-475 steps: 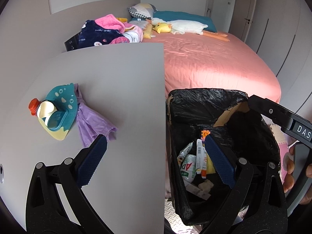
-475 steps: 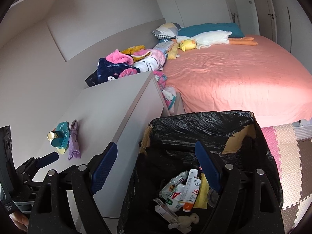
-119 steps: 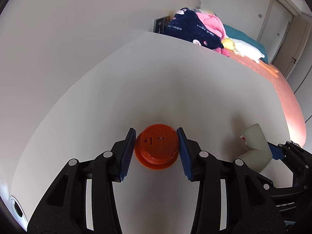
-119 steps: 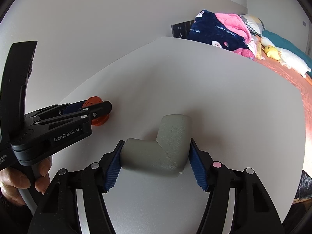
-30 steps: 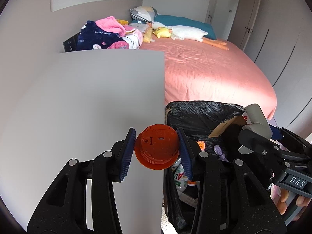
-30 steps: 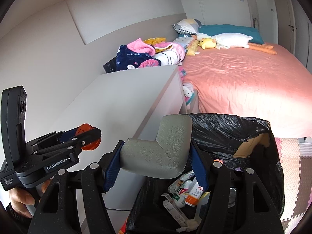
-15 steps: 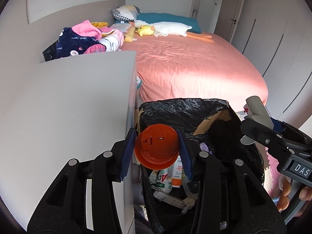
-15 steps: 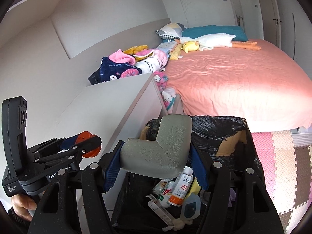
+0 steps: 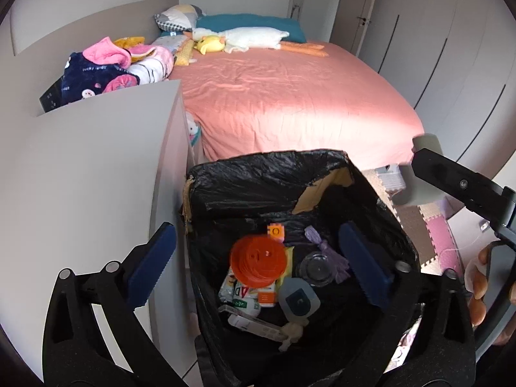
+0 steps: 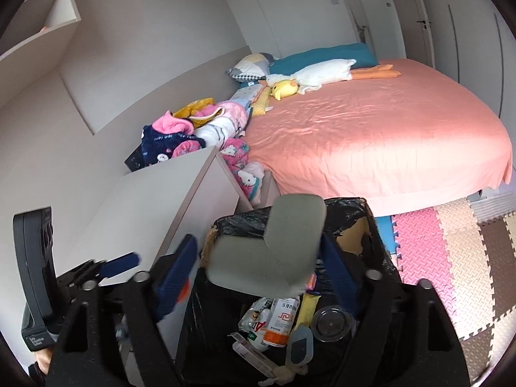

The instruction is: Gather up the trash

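Both claws hang over the bin (image 9: pixel 206 190), a box lined with a black bag that stands on the floor against the end of the counter (image 9: pixel 80 167).

The left claw (image 9: pixel 254 264) is released: its jaws are opening and stand wide apart, with nothing pressed between the blue pads (image 9: pixel 151 261). The orange lid (image 9: pixel 258 262) is clear of both pads and sits among the rubbish inside the bin, over a white packet (image 9: pixel 240 293) and beside a clear round cup (image 9: pixel 314 269), a purple scrap (image 9: pixel 317 242) and a blue-grey pouch (image 9: pixel 298 300).

The right claw (image 10: pixel 258 271) is also letting go: its jaws are opening. The grey L-shaped foam piece (image 10: pixel 267 248) is between the pads (image 10: pixel 177 267), blurred, above the bin's opening; no firm pad contact is visible. Below it lie a white bottle with an orange band (image 10: pixel 280 322), a yellow wrapper (image 10: pixel 308 306) and the clear cup.

The counter top is bare in its near part. At its far end lies a heap of clothes (image 9: pixel 106 71). Beyond the bin stretches the bed (image 9: pixel 290 96) with its pink sheet, carrying a white plush goose (image 9: pixel 251 37) and pillows (image 9: pixel 177 17) at the head. Foam floor mats (image 10: pixel 451 251) cover the floor to the right.
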